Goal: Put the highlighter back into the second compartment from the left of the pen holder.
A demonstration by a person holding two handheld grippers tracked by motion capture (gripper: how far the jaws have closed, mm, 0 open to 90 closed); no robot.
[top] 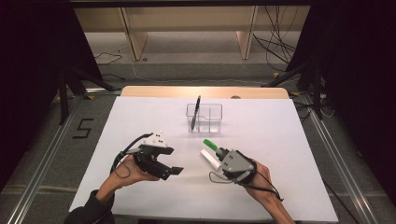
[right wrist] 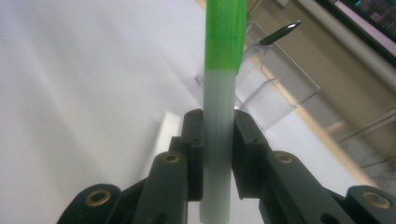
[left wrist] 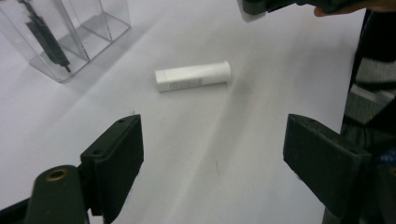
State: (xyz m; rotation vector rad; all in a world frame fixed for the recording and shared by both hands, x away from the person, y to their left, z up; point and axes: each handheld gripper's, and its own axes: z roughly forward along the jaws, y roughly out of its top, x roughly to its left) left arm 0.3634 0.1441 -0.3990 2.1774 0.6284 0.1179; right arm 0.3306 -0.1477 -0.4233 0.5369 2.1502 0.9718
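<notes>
A: What is the biggest thing here?

B: The white table [top: 140,121]. It covers most of the high view, with a wooden edge at its far side.

A: And on it?

B: A clear plastic organizer [top: 204,117] with compartments stands near the far middle. A dark pen [top: 195,112] stands upright in its left compartment and leans a little.

A: Where are the two tongs?

B: The left gripper [top: 173,171] is at the near left of the table, in the person's left hand. Its jaws stand wide apart and there is nothing between them. In the left gripper view they frame only bare table.

A: And the right one?

B: The right gripper [right wrist: 218,154] is at the near right, raised off the table. Its jaws are closed tight on a marker with a green cap [right wrist: 219,112]. The grip is on the white barrel, and the green end sticks out past the fingertips, toward the organizer.

A: So where exactly is the marker?

B: It is in the air, between the jaws of the right gripper, well apart from the organizer.

A: Is there something smaller?

B: Yes, a white tube [left wrist: 192,76] lies flat on the table, just under and beside the right gripper. It is apart from both grippers.
</notes>
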